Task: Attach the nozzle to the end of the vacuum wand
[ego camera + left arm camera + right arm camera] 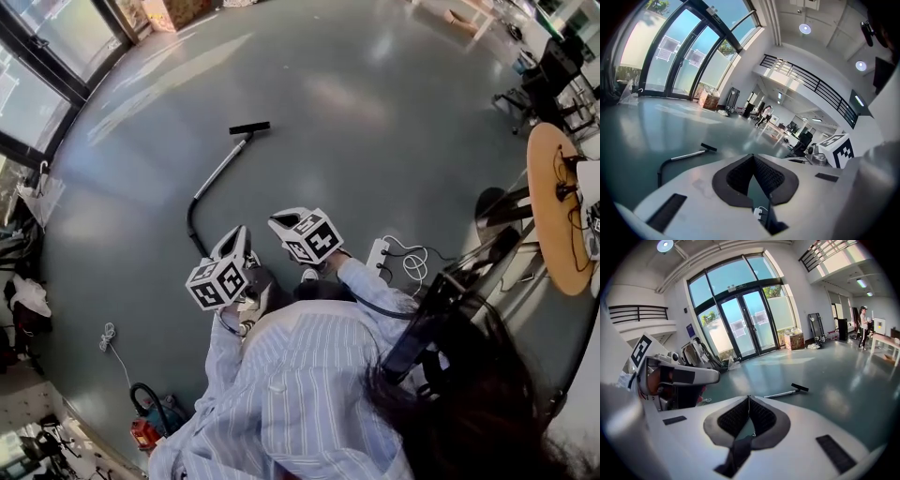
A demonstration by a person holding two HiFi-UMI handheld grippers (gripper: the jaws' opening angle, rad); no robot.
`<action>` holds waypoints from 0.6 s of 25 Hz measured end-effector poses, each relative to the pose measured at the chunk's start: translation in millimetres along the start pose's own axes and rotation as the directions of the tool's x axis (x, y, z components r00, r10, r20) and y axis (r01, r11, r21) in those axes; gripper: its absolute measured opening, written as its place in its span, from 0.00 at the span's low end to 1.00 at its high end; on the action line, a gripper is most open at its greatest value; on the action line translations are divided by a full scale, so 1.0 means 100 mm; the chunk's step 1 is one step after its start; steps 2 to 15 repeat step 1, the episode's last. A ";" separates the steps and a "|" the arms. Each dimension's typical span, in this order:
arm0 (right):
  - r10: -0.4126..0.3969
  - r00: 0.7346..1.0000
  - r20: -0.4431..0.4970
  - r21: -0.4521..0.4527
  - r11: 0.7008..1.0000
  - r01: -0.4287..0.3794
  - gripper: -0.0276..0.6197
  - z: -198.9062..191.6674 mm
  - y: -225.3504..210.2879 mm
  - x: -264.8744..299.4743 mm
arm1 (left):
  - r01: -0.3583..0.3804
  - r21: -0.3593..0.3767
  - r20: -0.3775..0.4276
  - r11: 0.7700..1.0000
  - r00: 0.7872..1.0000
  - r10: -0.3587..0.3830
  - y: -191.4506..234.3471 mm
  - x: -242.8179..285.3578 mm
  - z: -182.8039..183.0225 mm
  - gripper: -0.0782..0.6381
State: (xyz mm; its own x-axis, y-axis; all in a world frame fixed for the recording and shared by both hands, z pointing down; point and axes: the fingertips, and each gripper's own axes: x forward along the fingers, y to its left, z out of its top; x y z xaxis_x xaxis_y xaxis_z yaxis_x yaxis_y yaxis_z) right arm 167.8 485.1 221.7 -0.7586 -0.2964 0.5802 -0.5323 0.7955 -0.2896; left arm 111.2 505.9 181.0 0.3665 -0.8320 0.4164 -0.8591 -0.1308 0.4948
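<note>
Vacuum wand [223,167] lies on the floor [375,112], nozzle [248,127] at its tip. Probably stiff, light; hold its metal tube. Left gripper [752,157] and right gripper [749,398] closed, empty.

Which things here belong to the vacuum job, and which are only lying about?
Job:
- wand
- nozzle
- left gripper, shut
- right gripper, shut

Lying about:
- power strip
- round table
- floor cable
</note>
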 end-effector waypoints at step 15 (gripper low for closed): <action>0.002 1.000 -0.001 -0.006 1.000 -0.002 0.06 -0.01 -0.01 -0.01 | -0.002 -0.004 0.004 1.000 1.000 0.002 -0.01 0.01 -0.01 0.12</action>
